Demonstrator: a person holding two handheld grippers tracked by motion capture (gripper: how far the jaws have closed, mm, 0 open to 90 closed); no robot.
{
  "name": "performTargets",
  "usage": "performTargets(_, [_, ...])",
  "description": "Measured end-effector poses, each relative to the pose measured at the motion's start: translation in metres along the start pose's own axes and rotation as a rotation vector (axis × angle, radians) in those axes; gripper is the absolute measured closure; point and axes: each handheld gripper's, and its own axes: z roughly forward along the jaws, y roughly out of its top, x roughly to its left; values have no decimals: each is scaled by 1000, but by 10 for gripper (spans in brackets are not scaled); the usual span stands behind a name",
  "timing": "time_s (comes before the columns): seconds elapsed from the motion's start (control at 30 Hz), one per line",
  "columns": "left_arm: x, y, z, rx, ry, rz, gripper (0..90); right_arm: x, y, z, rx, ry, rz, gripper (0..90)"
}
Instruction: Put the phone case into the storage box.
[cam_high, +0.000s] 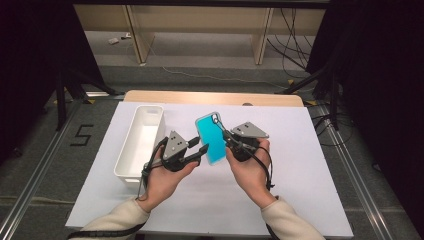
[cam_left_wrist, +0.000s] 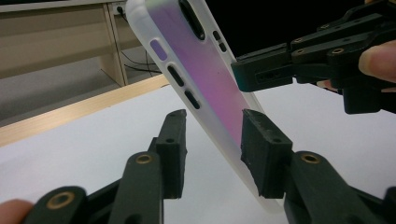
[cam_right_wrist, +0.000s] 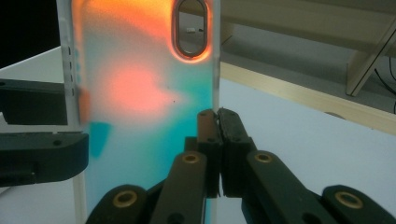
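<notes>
At the bottom of the left gripper view, two black jaws of the left gripper (cam_left_wrist: 212, 140) stand on each side of a phone case (cam_left_wrist: 205, 88). The case leans across the middle of that picture, with its top in the upper part of the frame. The right-hand jaw touches the frosted edge of the case. The left-hand jaw is a little way off it, so the grip is not tight yet. This gripper is about half open, and the case sits in the gap.

In the high view, the case (cam_high: 212, 137) looks bright blue and is held up in the middle of the frame, above the white table (cam_high: 300, 150). The left gripper (cam_high: 200, 151) is just to its left, and the right gripper (cam_high: 227, 137) is just to its right. A hand (cam_high: 165, 180) holds the left one, and another hand (cam_high: 250, 172) holds the right one.

In the right gripper view, the right gripper (cam_right_wrist: 217, 116) is squeezed tight on the thin edge of the case (cam_right_wrist: 140, 93), which stands upright in the left half of the frame. It shows orange and teal colours there.

A white bin (cam_high: 139, 140) lies on the table at the left of the high view, close to the left gripper.
</notes>
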Motion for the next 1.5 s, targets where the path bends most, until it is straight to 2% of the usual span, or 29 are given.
performTargets(0.27, [2,0,0,3,8,-14,679,1,0,0,-13,0,-3,889])
performTargets(0.5, [7,1,1,-2,20,-35,722,4,0,-1,-18,3,19,886])
performTargets(0.57, [8,2,1,-2,24,-43,739,4,1,-2,-14,3,16,885])
performTargets(0.6, [8,2,0,-4,26,-43,751,3,1,-1,-30,-4,4,885])
performTargets(0.67, [9,3,0,-8,32,-49,784,4,1,-2,-23,2,13,884])
performTargets(0.9, [12,6,0,-13,37,-66,805,5,1,-4,-39,4,19,881])
performTargets(0.93, [13,6,0,-12,41,-62,809,4,1,-4,-51,-4,5,880])
performTargets(1.0, [14,7,0,-16,61,-36,827,6,1,-5,-44,10,14,879])
performTargets(1.07, [15,6,0,-17,58,-42,828,6,1,-4,-57,-2,1,878])
performTargets(1.13, [15,6,0,-14,59,-40,829,7,1,-4,-49,14,21,877])
performTargets(1.3, [17,7,1,-10,77,-41,833,9,1,-5,-41,17,19,873])
performTargets(1.5, [20,8,0,-12,85,-34,836,10,1,-4,-59,16,14,866])
